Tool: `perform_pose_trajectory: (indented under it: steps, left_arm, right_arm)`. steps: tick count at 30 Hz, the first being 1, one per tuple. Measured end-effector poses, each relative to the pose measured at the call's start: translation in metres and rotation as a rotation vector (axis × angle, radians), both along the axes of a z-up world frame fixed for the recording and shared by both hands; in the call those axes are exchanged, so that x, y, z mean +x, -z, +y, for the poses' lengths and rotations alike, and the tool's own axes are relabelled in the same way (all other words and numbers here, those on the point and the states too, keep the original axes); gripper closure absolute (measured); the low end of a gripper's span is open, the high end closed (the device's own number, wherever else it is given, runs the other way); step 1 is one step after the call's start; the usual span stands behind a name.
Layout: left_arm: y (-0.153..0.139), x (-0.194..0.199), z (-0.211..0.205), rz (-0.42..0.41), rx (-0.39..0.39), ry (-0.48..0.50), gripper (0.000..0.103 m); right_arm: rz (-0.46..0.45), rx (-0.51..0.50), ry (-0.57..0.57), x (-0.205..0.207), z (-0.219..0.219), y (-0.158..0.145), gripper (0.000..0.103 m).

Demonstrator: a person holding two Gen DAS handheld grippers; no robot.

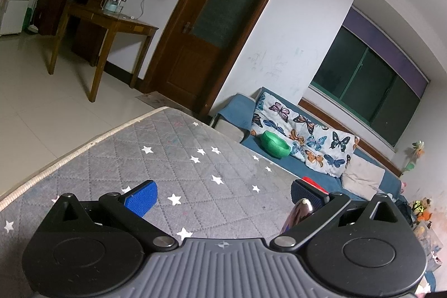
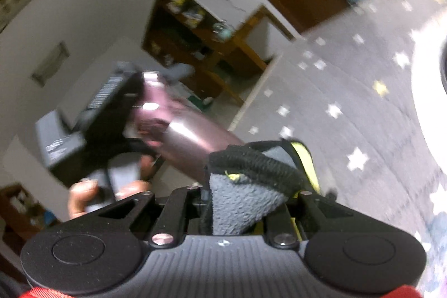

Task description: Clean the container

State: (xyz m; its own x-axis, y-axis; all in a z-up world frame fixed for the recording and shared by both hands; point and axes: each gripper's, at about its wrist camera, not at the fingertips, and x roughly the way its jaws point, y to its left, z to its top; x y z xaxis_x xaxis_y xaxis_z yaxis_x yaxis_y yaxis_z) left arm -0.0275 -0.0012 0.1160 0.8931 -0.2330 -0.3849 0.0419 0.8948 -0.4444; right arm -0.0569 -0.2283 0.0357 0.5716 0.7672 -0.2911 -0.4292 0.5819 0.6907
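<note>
The right wrist view is smeared by motion blur, so fine detail is lost. The left hand-held gripper has its blue pads spread wide apart, yet in the right view the same tool seems to be against the far end of the container; whether it grips it I cannot tell. The container is a glossy, purple-pink metal cylinder held above the grey star-patterned mat; only a sliver shows in the left view. The right hand-held gripper is clamped on a grey cloth pressed against the container's near end.
</note>
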Motion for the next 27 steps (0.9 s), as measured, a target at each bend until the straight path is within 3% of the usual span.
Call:
perform_pose_trajectory:
  steps: [6, 11, 19, 27]
  left_arm:
    - [-0.003, 0.001, -0.001, 0.003, -0.001, 0.0, 0.0]
    - [-0.005, 0.003, 0.0, 0.006, -0.002, -0.006, 0.0]
    - [-0.005, 0.001, -0.001, 0.003, 0.0, -0.002, 0.0]
    - [-0.004, 0.0, 0.001, -0.002, 0.003, 0.006, 0.0]
  right_arm:
    - [-0.192, -0.069, -0.041, -0.023, 0.014, -0.043, 0.087]
    - [-0.262, -0.144, -0.068, -0.033, 0.028, -0.048, 0.087]
    - [-0.143, -0.248, -0.099, -0.03, 0.034, -0.004, 0.087]
    - [-0.013, -0.257, -0.029, -0.026, 0.024, 0.017, 0.087]
